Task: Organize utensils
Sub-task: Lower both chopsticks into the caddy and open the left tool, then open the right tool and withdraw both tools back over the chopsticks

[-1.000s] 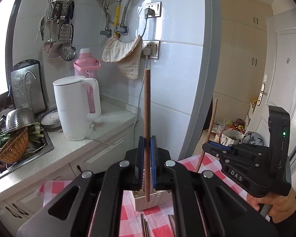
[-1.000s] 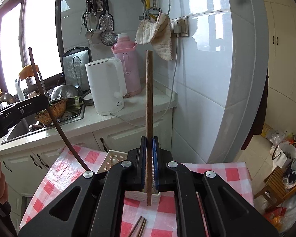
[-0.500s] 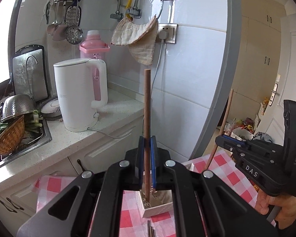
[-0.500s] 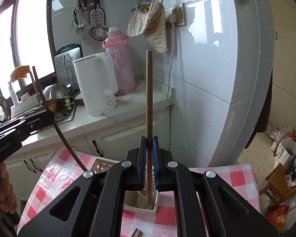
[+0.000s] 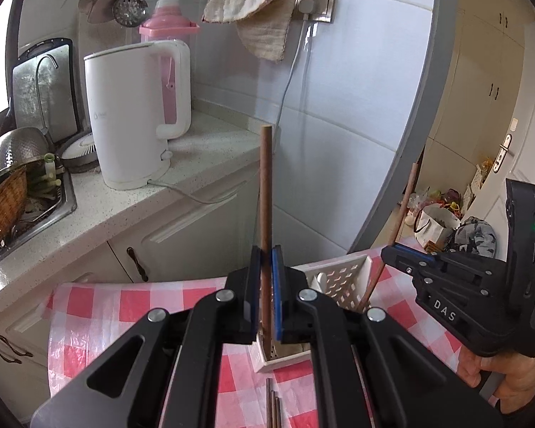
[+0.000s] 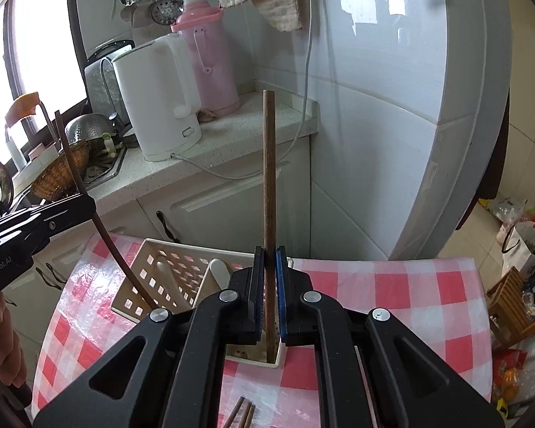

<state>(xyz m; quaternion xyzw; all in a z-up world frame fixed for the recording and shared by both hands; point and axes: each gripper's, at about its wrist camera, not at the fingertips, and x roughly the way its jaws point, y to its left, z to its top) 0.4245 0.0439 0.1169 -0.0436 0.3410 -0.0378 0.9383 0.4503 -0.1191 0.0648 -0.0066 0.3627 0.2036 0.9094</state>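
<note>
Lowering chopsticks into the white caddy: left tongs and right tongs each pinch one; spare chopsticks remain on the desk.

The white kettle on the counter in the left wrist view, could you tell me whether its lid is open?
No, the white kettle stands on the counter with its lid flat and shut.
</note>
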